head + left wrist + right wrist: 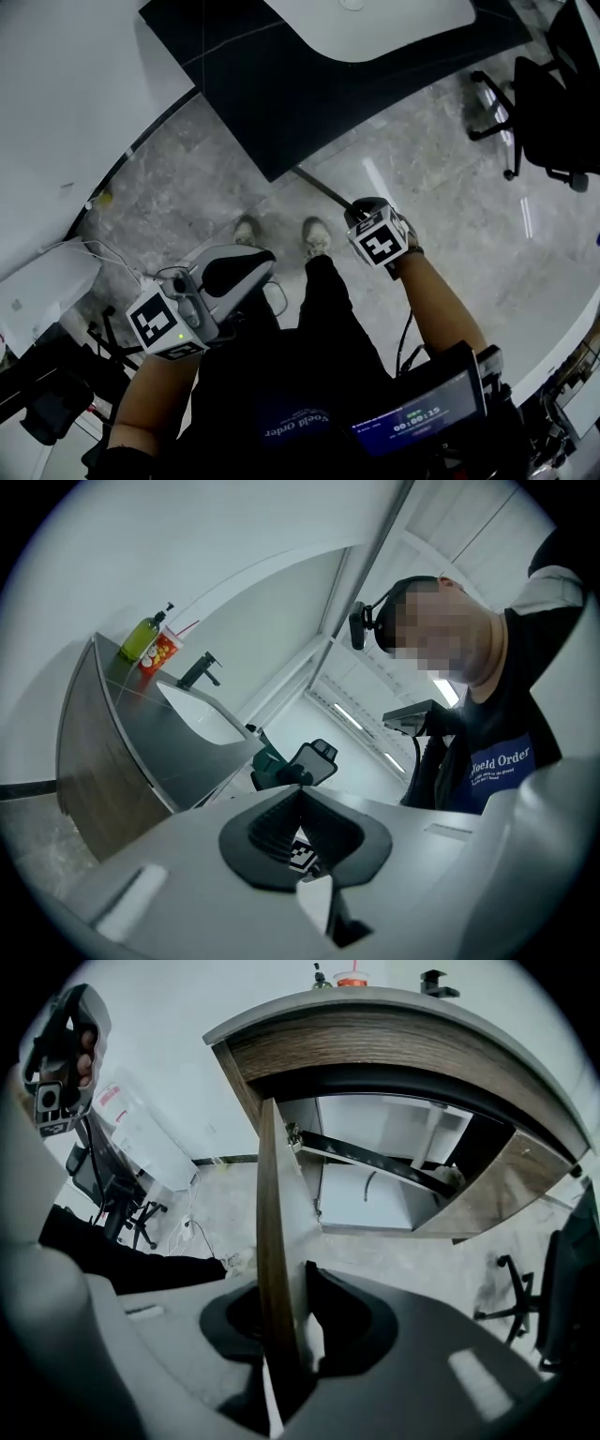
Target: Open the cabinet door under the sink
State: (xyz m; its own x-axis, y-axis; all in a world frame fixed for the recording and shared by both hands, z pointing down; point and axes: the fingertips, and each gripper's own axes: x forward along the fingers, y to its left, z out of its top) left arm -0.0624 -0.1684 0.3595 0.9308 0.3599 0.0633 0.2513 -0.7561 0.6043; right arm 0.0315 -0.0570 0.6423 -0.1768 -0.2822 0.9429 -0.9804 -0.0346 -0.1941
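**Finding:** the task is largely done. The wood-grain cabinet door [272,1241] stands swung well out from the curved cabinet under the white sink [375,23]. In the right gripper view it runs edge-on down the centre of the frame. The white cabinet interior [375,1194] lies exposed at upper right.

**Right gripper:** your right gripper [286,1335] is clamped on the door's free edge, with one pad on each face.

**Head view:** the door shows as a thin dark line at centre frame, off the corner of the dark desk top [281,103].

**Left gripper:** your left gripper [246,265] hangs at lower left with its jaws together and nothing in them, well apart from the door.

**Remaining, in my judgement:** release the door. Little or no further swing appears needed.
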